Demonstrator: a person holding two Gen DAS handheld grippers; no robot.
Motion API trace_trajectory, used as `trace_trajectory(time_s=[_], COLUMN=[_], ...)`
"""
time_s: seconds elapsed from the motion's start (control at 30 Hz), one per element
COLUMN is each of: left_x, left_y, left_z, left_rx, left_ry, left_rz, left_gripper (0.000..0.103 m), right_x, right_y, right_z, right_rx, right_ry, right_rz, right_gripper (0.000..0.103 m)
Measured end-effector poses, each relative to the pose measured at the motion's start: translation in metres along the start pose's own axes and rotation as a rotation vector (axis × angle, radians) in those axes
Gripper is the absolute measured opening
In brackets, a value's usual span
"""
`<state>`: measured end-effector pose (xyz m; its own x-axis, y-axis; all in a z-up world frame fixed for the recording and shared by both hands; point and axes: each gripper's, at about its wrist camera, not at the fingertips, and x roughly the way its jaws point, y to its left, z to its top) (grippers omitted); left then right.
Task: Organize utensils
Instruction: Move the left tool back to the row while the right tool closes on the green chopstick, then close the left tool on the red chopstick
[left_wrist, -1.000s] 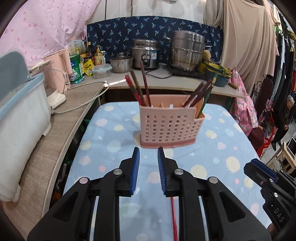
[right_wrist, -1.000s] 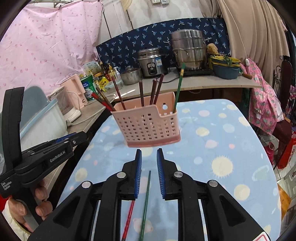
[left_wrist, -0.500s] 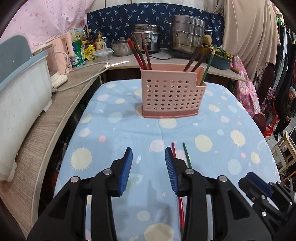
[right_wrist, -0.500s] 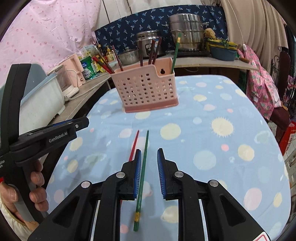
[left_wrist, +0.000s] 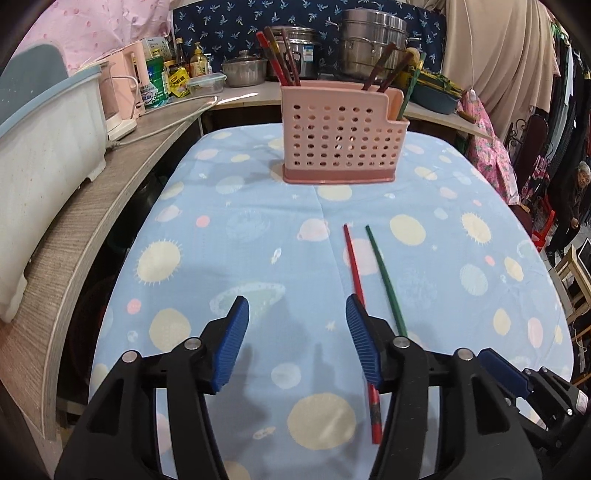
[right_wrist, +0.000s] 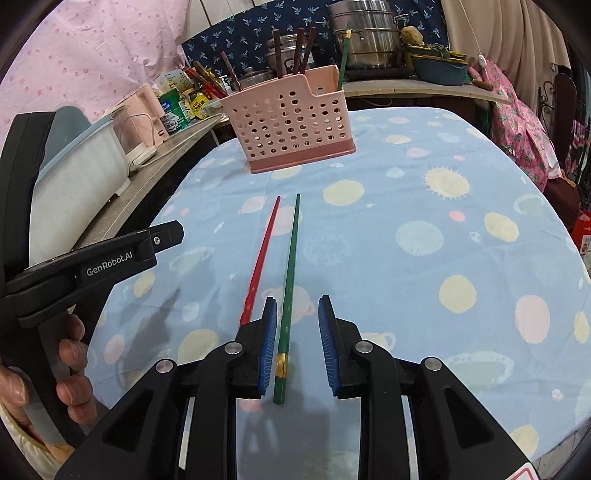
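Hovering low over the blue planet-print tablecloth (left_wrist: 258, 229), both grippers empty. Left gripper (left_wrist: 297, 343): jaws roughly half open, just been opening, nothing between them; red chopstick (left_wrist: 354, 266) runs under its right finger. Right gripper (right_wrist: 297, 347): jaws narrowly apart, just been opening slightly, green chopstick (right_wrist: 290, 266) lies between the pads, not clamped. Both sticks lie side by side on the cloth, pointing 12 o'clock toward the pink utensil holder (left_wrist: 336, 144), well apart from it.
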<state>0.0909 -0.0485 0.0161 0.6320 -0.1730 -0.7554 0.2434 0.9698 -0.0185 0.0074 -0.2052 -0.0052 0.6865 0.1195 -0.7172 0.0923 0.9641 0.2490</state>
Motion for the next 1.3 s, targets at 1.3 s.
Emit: trace_trajectory(time_s=[1.3], left_x=[0.014], left_y=[-0.018], left_z=[-0.055], left_rx=[0.037], left_ry=[0.101], left_rz=[-0.039], left_gripper=[0.077], right_x=[0.014], right_y=[0.001], right_z=[-0.052], right_rx=[-0.072], right_ry=[0.051], right_rz=[-0.111], right_gripper=[0.007])
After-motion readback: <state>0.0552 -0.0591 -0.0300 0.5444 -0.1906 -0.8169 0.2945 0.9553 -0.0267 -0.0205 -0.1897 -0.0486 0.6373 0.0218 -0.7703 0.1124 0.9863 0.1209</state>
